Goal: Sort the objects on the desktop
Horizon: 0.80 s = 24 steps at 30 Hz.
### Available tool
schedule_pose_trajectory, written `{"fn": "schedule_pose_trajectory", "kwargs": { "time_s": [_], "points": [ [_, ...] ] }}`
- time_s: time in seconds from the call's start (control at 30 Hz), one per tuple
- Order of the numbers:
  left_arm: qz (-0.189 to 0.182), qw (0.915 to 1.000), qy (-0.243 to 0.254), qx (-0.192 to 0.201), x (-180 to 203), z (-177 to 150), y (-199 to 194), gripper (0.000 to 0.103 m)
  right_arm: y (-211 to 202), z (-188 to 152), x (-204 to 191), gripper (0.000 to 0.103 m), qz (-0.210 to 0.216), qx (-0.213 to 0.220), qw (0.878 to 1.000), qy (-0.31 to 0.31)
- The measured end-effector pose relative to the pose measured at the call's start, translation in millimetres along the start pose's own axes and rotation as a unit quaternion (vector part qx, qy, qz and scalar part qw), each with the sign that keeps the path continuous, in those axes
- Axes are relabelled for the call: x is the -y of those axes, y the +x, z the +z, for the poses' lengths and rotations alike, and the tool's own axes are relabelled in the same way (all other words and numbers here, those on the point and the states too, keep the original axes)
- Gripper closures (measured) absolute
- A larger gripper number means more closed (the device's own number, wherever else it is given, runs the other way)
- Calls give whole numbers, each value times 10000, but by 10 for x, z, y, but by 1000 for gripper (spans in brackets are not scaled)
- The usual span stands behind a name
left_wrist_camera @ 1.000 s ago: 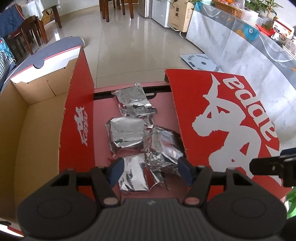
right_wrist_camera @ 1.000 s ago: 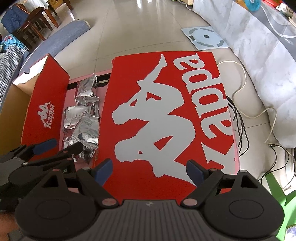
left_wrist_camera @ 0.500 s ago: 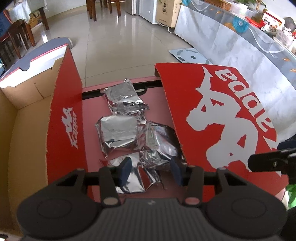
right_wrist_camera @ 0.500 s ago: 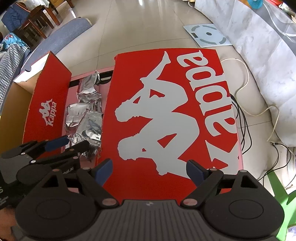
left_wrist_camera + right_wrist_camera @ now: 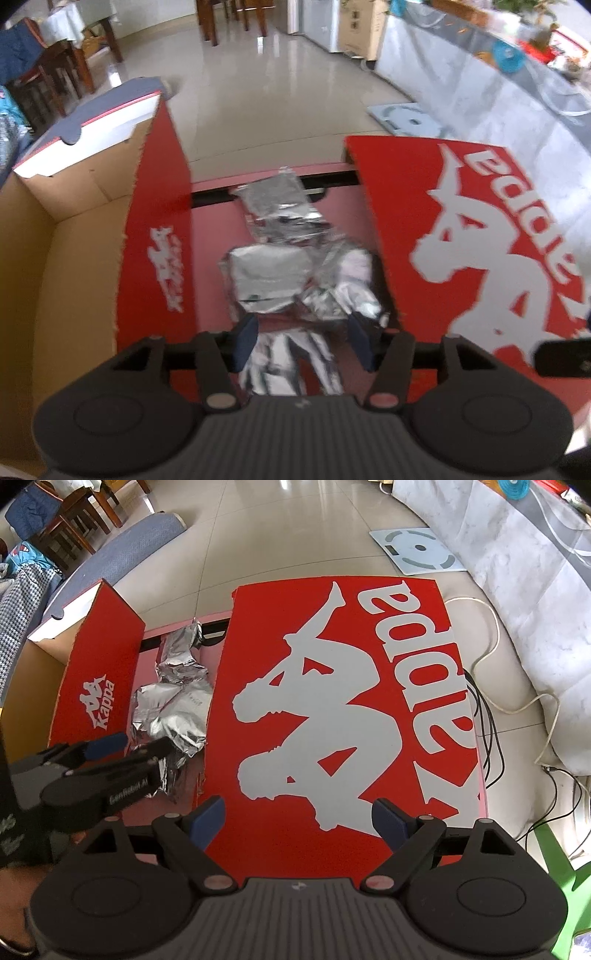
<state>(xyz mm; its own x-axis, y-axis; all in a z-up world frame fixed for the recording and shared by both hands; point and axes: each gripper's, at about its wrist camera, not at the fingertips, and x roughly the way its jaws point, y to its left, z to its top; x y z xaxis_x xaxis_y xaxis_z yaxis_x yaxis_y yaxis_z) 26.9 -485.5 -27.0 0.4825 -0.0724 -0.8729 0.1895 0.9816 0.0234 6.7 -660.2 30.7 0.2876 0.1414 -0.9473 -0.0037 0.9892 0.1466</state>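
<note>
Several crumpled silver foil pouches (image 5: pixel 273 280) lie on a red surface (image 5: pixel 214 236), between an open cardboard shoebox (image 5: pixel 55 277) on the left and a flat red Kappa lid (image 5: pixel 480 221) on the right. My left gripper (image 5: pixel 303 341) is open and low over the nearest pouch (image 5: pixel 291 365), one finger on each side of it. The left wrist view is motion-blurred. The right wrist view shows the pouches (image 5: pixel 173 716) beside the lid (image 5: pixel 332 709), with the left gripper (image 5: pixel 129 746) at their near end. My right gripper (image 5: pixel 299 819) hangs open above the lid, holding nothing.
The shoebox's red side flap (image 5: pixel 99 686) stands upright left of the pouches. On the tiled floor are a bathroom scale (image 5: pixel 421 552), cables (image 5: pixel 491 716) and a blue-grey mat (image 5: pixel 129 550). A covered counter (image 5: pixel 517 554) runs along the right. Wooden chairs (image 5: pixel 55 74) stand far left.
My left gripper has moved forward and down over the nearest pouch, its fingers a little closer together than a second ago. The right gripper has barely moved.
</note>
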Motion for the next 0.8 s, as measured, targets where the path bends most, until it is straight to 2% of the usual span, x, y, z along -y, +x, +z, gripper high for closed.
{"fn": "schedule_pose_trajectory", "kwargs": {
  "time_s": [0.17,0.33,0.5,0.7,0.8],
  "points": [
    [-164,9999,35,6,10,-9,-30,50,14,3,6,17,-20,-38,10000,28],
    [-451,9981,424,15,120,-23,-73,37,18,3,1,17,-39,-54,10000,18],
    [-606,9949,785,-157,124,-60,-67,36,20,6,19,17,-38,-70,10000,47],
    [-598,9937,923,-223,60,-184,-114,36,18,11,-1,17,-20,-57,10000,8],
    [-541,9936,976,-199,96,-233,-117,32,9,0,-19,17,-5,-51,10000,-30]
  ]
}}
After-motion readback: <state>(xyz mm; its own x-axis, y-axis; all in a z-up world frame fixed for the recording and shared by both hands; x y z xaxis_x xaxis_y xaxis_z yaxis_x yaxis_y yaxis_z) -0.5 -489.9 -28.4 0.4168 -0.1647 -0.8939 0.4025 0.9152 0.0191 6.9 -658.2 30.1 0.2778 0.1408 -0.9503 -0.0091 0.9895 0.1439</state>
